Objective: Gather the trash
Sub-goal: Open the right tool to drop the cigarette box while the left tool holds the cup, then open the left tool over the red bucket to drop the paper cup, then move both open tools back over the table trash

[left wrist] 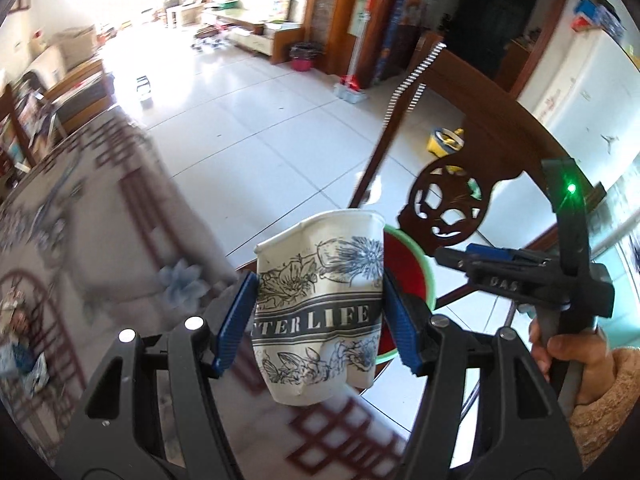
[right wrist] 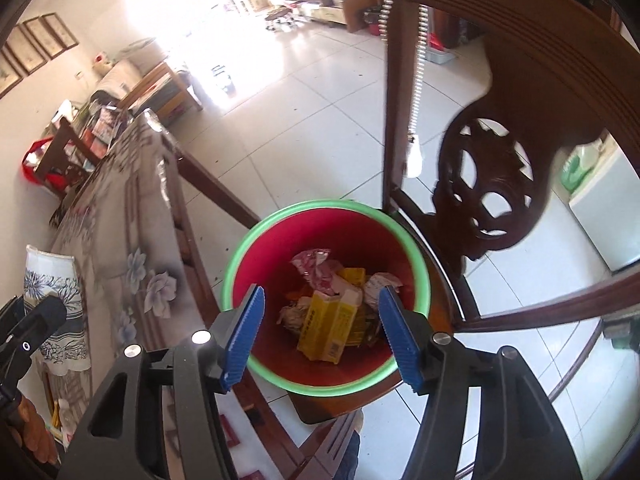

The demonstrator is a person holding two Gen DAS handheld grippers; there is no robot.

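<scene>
Left tongs (left wrist: 320, 312) gripped one dented cup (left wrist: 320, 312). Right tongs (right wrist: 322, 336) stood wide, empty, above one bin (right wrist: 240, 264) holding one yellow box (right wrist: 328, 328) plus wrappers.

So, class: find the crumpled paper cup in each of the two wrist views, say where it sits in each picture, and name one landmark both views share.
Left wrist view: the paper cup is bottom centre, squeezed between the blue pads of the left tongs.
Right wrist view: the same paper cup stands at the far left edge, over the patterned table.
Shared landmark: the red bin with a green rim beside the carved wooden chair back.
</scene>
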